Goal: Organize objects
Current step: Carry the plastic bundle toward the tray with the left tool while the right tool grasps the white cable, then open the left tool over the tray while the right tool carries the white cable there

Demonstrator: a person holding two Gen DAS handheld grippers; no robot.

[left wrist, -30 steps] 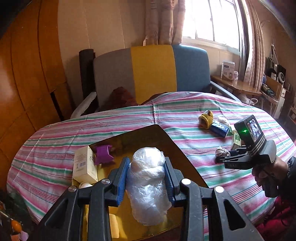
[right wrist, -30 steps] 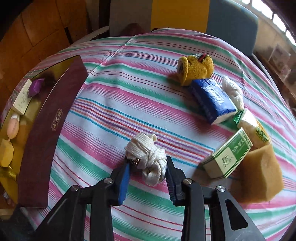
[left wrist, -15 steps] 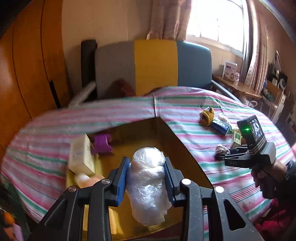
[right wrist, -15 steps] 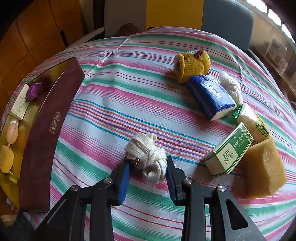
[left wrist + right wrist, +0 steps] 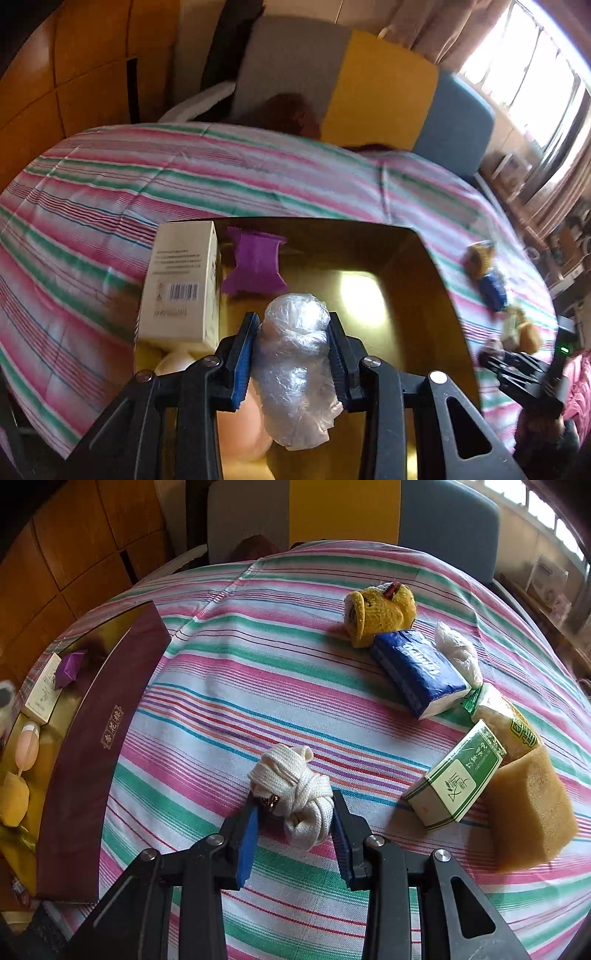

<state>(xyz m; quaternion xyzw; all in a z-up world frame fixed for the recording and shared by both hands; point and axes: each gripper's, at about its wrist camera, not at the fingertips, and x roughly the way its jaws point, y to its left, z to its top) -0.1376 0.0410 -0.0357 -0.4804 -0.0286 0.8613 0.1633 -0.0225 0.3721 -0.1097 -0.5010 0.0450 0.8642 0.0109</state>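
Left gripper [image 5: 291, 363] moved lower over the box [image 5: 436, 280], clamped on the bag [image 5: 295, 373], long axis along the fingers. Right gripper [image 5: 293, 836] pinches the strap [image 5: 291, 794] on the cloth [image 5: 236, 686].

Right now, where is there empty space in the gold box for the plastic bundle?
The gold box is bare on its right half, between the purple wrapper and the right wall. The left side is crowded: the white carton and a peach item are there.
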